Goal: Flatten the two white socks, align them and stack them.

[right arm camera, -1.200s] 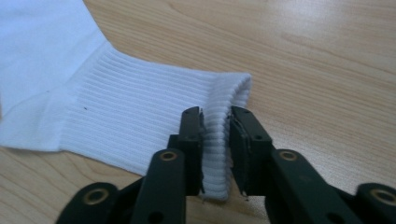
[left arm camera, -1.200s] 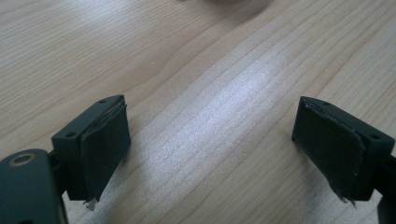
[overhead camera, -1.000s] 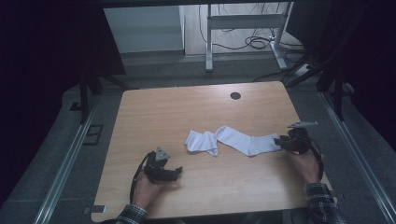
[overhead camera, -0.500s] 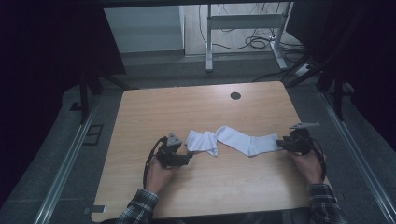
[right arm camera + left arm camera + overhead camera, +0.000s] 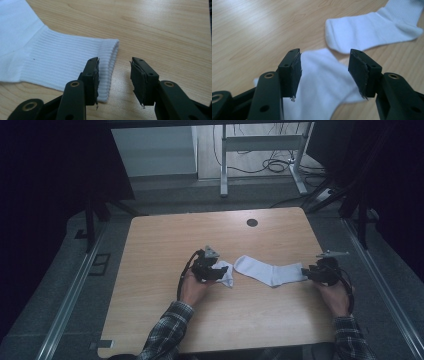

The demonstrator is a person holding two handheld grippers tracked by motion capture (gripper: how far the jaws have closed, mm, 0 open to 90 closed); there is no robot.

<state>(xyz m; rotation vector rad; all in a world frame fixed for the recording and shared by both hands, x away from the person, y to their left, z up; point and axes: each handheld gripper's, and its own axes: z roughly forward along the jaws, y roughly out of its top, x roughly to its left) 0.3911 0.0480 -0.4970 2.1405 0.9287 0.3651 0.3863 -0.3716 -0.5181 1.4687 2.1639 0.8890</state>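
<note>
Now left hand-held gripper (image 5: 325, 72) closing over near sock (image 5: 322, 82), unclenched, right hand-held gripper (image 5: 113, 75) released at far sock's (image 5: 50, 62) cuff.

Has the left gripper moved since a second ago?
Yes. The left gripper moved up the table and rightward, from near the front edge to the nearer white sock, toward the table's dark hole.

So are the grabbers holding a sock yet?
No. Left gripper straddles the small sock, jaws closing but apart. Right gripper sits open at the long sock's cuff.
</note>
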